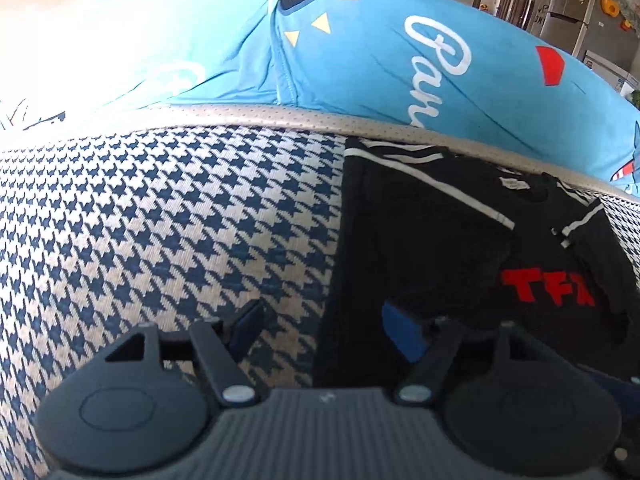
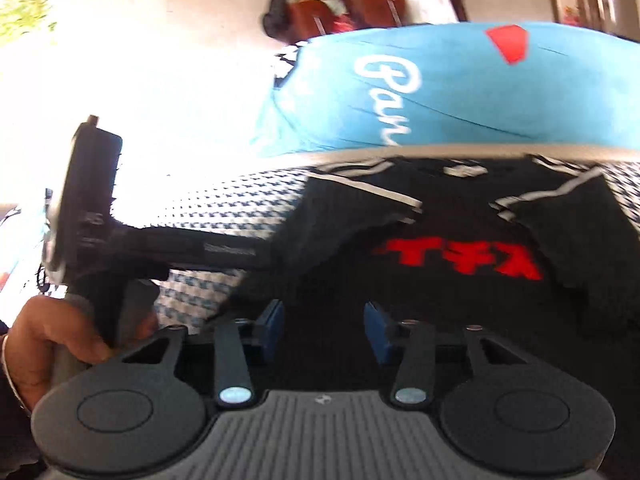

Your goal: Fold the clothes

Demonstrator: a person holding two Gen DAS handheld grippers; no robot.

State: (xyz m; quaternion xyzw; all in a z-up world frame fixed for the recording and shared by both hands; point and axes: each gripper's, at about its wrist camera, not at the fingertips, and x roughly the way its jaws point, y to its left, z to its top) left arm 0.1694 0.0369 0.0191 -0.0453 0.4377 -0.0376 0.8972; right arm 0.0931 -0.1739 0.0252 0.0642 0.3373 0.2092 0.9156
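Note:
A black shirt with white stripes and red letters lies partly folded on a blue-and-white houndstooth seat. My left gripper is open and straddles the shirt's left edge: its left pad is over the houndstooth, its right pad over black cloth. The right wrist view is blurred. There my right gripper hovers over the near part of the black shirt, below the red letters. Its blue pads stand apart, and no cloth is visibly pinched between them.
A blue printed cushion with white script lies along the back, behind a beige perforated edge. In the right wrist view a hand grips the other tool's black body at the left. Furniture stands far behind.

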